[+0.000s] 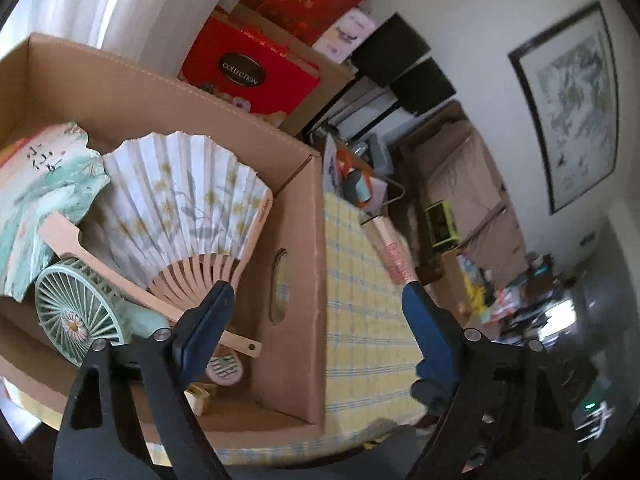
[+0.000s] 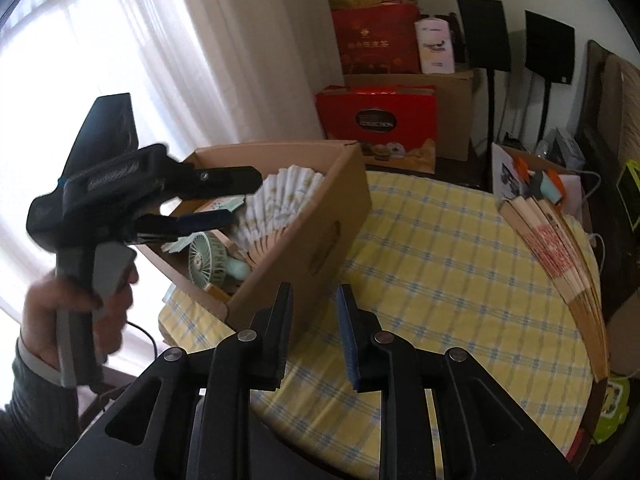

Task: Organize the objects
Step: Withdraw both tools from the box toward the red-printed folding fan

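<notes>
An open cardboard box (image 2: 304, 240) stands on the yellow checked tablecloth (image 2: 440, 280). Inside the box (image 1: 296, 264) lie a white folding fan with yellow flowers (image 1: 184, 204), a green painted fan (image 1: 44, 196) and a mint handheld electric fan (image 1: 76, 316). A spread folding fan with red writing (image 2: 560, 268) lies at the table's right edge. My left gripper (image 1: 316, 312) is open, straddling the box's right wall with nothing gripped. In the right wrist view the left gripper (image 2: 236, 198) hovers over the box, held by a hand (image 2: 80, 312). My right gripper (image 2: 315, 320) stands slightly open and empty near the box's front corner.
Red gift boxes (image 2: 376, 120) and a brown carton are stacked behind the table. Black stands (image 2: 484, 36) line the back wall. A small box of oddments (image 2: 532, 180) sits at the table's far right. White curtains (image 2: 120, 40) hang at left. A framed picture (image 1: 572, 120) hangs on the wall.
</notes>
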`<state>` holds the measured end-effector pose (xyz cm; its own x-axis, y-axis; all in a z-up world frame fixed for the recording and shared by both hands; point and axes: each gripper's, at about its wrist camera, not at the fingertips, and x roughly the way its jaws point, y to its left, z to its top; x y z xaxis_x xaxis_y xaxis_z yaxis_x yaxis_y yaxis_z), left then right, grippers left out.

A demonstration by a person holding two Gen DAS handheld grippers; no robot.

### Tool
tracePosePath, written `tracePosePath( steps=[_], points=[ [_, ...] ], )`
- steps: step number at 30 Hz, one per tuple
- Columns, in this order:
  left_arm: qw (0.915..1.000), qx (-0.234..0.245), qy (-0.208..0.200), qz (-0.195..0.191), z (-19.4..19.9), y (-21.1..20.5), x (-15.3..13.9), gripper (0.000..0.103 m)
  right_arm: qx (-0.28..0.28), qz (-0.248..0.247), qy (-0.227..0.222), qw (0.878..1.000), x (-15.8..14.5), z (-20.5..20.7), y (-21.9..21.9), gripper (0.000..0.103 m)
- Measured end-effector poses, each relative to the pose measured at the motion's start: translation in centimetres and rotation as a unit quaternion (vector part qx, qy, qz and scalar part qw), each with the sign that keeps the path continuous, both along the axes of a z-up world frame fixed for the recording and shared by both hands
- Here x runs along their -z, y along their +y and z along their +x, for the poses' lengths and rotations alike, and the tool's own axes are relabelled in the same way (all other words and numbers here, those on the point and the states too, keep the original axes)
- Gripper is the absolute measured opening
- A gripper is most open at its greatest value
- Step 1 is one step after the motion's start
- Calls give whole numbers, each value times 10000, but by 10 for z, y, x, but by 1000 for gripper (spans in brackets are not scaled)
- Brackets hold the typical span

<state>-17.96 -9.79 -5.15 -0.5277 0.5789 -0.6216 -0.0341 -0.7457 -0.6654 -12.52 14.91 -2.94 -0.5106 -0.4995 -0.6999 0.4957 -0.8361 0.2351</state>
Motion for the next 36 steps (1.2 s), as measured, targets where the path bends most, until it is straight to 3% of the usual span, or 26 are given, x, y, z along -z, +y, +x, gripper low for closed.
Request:
tracePosePath(
  steps=[10, 17, 23, 29, 32, 36],
  points=[
    [9977, 21, -219, -639, 20, -22, -4, 86, 134, 100, 68, 9998, 0, 9, 15, 25],
    [9973, 300, -574, -340, 12, -16, 16, 84, 122, 34, 51, 9999, 1, 12, 16, 25],
    [9964, 186, -732, -382, -18, 0, 21, 85, 142, 8, 18, 9999, 3, 14, 18, 25],
    [9960, 241, -695, -504, -35, 21, 24, 87, 218, 37, -17, 9998, 6, 15, 25, 25],
    [9954, 299, -490, -773, -24, 28, 20, 97, 284, 38, -21, 9996, 7, 16, 31, 27],
    [9924, 285, -257, -1169, -8, 36, 14, 101, 468, 64, 11, 9989, 7, 16, 41, 32]
  ],
)
